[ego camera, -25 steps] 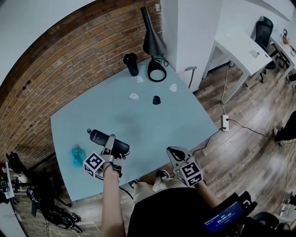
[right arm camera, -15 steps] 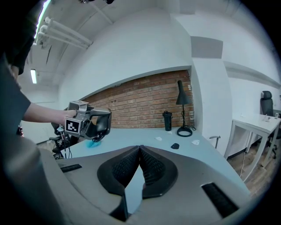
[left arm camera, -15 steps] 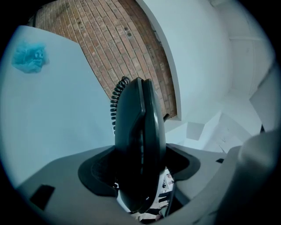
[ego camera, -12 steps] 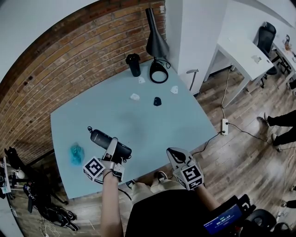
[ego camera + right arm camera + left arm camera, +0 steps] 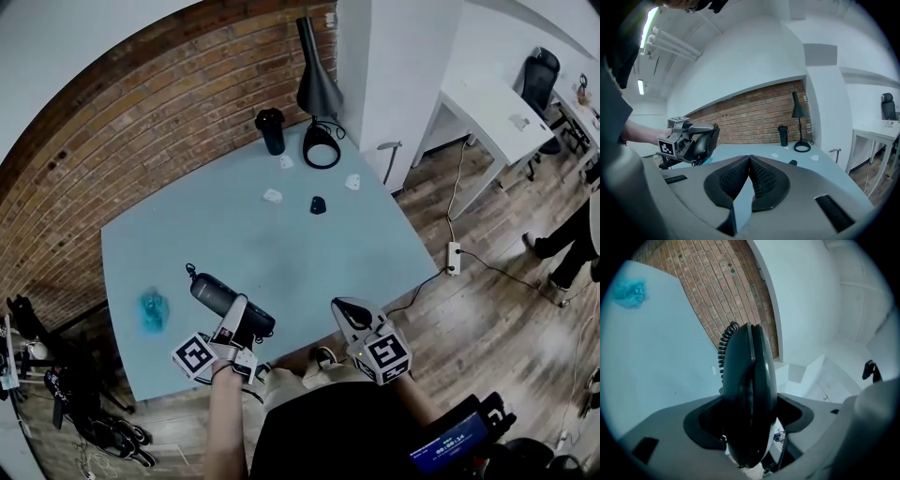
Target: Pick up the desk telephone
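Telephone: glossy black plastic desk telephone [image 5: 225,300], handset on its base, coiled cord at the far end.
Place: lower left of the head view, over the pale blue table [image 5: 300,253].
Left gripper [image 5: 242,321]: jaws wide, clamped on the telephone's 2 sides.
Right gripper [image 5: 749,180]: jaws pressed together, empty.
Container: black cylindrical cup [image 5: 271,131], top centre; contents unseen.
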`<state>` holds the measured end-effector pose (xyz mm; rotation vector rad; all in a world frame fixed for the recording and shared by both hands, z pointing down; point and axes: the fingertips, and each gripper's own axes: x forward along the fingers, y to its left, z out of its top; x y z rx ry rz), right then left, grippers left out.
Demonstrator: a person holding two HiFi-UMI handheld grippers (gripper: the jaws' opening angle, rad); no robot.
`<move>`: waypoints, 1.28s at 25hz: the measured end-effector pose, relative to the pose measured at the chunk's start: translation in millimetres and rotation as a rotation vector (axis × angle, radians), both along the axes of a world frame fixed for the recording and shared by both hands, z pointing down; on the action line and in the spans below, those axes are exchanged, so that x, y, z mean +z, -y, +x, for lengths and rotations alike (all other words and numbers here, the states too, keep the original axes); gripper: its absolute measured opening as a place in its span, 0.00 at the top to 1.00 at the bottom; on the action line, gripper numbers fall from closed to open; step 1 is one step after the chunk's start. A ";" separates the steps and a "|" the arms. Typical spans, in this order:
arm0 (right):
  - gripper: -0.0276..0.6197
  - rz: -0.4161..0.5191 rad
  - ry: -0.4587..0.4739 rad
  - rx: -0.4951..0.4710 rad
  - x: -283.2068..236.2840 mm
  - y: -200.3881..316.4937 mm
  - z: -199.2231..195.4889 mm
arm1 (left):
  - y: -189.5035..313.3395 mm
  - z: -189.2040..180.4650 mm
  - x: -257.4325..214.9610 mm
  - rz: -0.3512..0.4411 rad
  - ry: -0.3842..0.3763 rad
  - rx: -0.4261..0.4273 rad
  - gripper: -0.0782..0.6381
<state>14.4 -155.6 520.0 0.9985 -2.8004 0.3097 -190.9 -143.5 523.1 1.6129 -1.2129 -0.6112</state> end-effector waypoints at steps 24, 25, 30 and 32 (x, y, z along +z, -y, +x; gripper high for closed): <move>0.94 0.029 -0.026 -0.156 -8.9 -25.8 -28.3 | -66.7 25.4 33.2 0.017 -0.077 0.050 0.40; 0.94 0.027 -0.027 -0.154 -7.2 -25.6 -26.8 | -67.8 26.9 35.3 0.014 -0.072 0.056 0.40; 0.94 0.019 -0.035 -0.145 2.7 -19.7 -22.0 | -76.1 35.9 45.9 -0.010 -0.055 0.068 0.40; 0.94 0.005 -0.023 -0.147 8.5 -19.2 -25.3 | -77.1 35.2 49.0 -0.012 -0.047 0.074 0.40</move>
